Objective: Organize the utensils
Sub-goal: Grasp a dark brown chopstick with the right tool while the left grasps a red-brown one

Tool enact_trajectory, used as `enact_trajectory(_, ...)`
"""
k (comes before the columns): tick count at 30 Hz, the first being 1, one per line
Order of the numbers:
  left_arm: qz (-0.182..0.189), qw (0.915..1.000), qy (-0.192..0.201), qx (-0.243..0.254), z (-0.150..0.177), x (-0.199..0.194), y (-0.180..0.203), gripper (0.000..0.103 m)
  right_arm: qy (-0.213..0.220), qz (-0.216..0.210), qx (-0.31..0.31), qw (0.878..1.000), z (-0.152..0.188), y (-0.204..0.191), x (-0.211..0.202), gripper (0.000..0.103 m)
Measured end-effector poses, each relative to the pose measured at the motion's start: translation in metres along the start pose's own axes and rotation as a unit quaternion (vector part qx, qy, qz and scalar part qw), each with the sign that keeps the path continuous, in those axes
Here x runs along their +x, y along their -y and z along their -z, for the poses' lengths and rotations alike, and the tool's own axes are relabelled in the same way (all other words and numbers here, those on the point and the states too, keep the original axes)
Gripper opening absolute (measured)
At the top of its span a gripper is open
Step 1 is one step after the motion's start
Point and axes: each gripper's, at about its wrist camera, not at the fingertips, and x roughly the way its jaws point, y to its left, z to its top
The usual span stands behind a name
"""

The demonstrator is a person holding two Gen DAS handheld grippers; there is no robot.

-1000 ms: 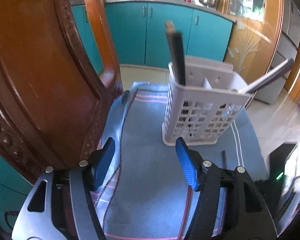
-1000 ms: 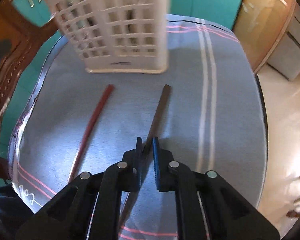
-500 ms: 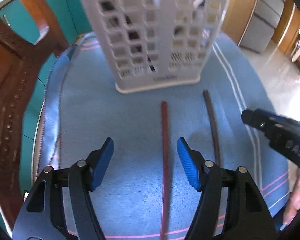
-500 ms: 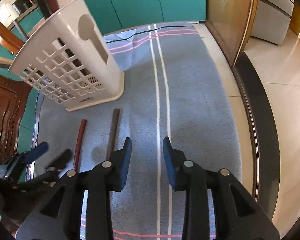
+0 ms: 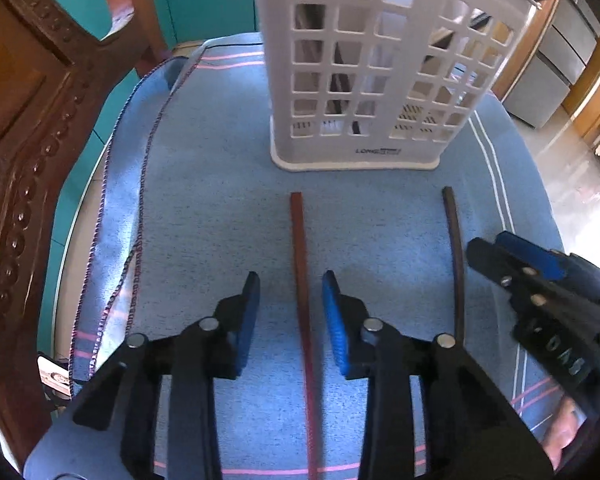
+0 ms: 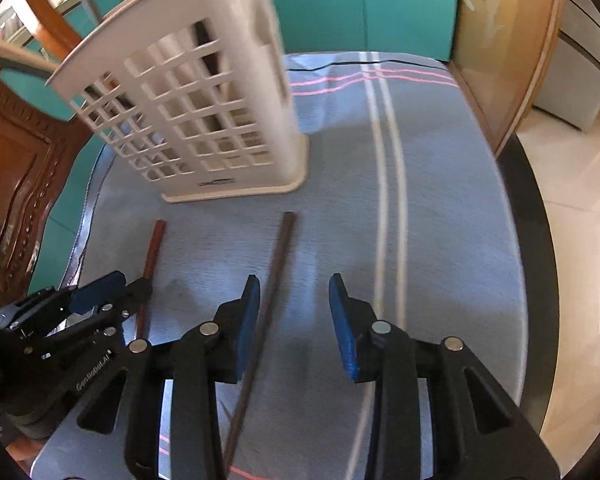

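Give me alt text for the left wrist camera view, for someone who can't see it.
The left gripper points down at a blue cloth, its jaws closing around, not yet touching, a reddish-brown chopstick lying flat. A darker chopstick lies to its right beside the right gripper, and a white slotted utensil holder stands behind them.

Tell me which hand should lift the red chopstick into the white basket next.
Left. Its tongs already straddle the red chopstick and are closing, pads not yet touching it. The right tongs sit open beside the dark chopstick, farther from the red one. The basket stands straight ahead.
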Motion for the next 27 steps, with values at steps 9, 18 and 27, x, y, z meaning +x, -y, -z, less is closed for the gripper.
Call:
enact_trajectory(9, -0.009, 0.9999, -0.007, -0.003, -0.008, 0.009, -0.011, 0.038, -0.022, 0.026, -0.054, 0.998, 0.007, -0.022, 0.015, 0.009)
enact_trajectory(18, -0.017, 0.9998, -0.009, 0.001, -0.009, 0.014, -0.012, 0.048, -0.010, 0.016, 0.001, 1.000, 0.003, 0.004, 0.004, 0.029)
enact_trajectory(27, -0.034, 0.9993, -0.001, 0.012, -0.012, 0.018, 0.004, 0.051, -0.010, 0.068, -0.056, 0.996, 0.010, -0.017, 0.013, 0.030)
